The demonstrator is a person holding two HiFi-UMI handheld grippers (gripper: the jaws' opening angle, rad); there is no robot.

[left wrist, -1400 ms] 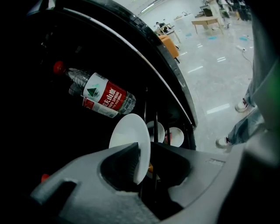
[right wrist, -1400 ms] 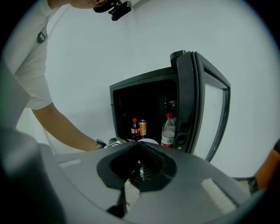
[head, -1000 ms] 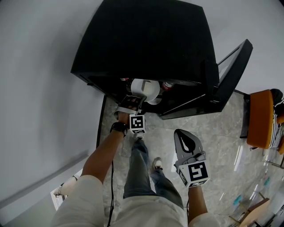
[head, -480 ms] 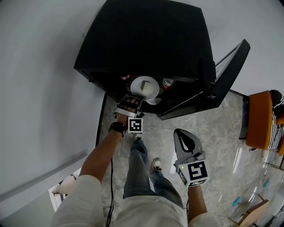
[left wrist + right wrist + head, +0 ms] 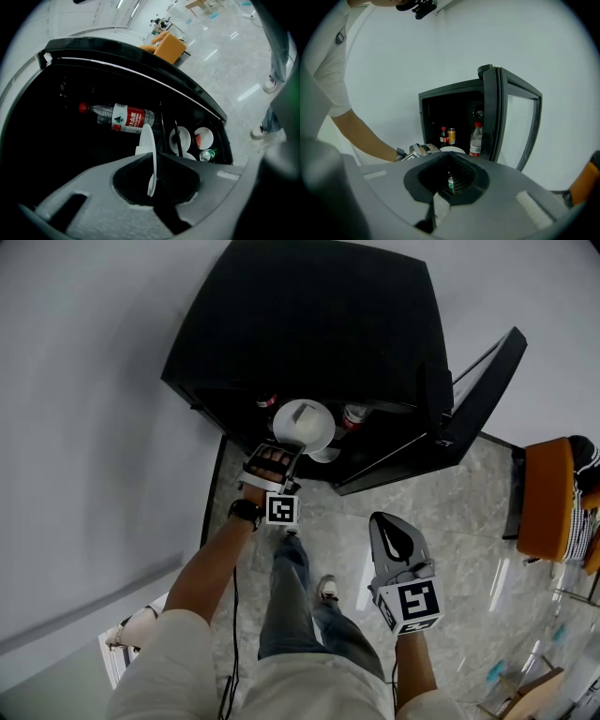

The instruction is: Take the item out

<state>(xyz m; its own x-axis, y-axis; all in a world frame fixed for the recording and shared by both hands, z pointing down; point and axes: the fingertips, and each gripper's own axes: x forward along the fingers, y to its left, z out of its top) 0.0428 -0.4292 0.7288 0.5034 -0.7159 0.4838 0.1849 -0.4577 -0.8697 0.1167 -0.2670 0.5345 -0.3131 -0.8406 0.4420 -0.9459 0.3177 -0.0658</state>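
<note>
A white plate (image 5: 302, 423) sticks out of the open black mini fridge (image 5: 309, 324). My left gripper (image 5: 284, 448) reaches into the fridge's opening and is shut on the plate's near rim. In the left gripper view the plate (image 5: 151, 154) stands edge-on between the pressed jaws. Behind it lies a clear bottle with a red label (image 5: 124, 117). My right gripper (image 5: 392, 532) hangs shut and holds nothing, lower right, in front of the fridge and apart from it.
The fridge door (image 5: 478, 399) stands swung open to the right. Inside are a small dark bottle (image 5: 444, 136), a can (image 5: 452, 136), a water bottle (image 5: 476, 139), more white dishes (image 5: 180, 139) and a green can (image 5: 206, 154). An orange chair (image 5: 548, 498) stands far right on the stone floor.
My left hand and its gripper have drawn back a little toward me, with the plate staying at the jaws. The right gripper has not moved.
</note>
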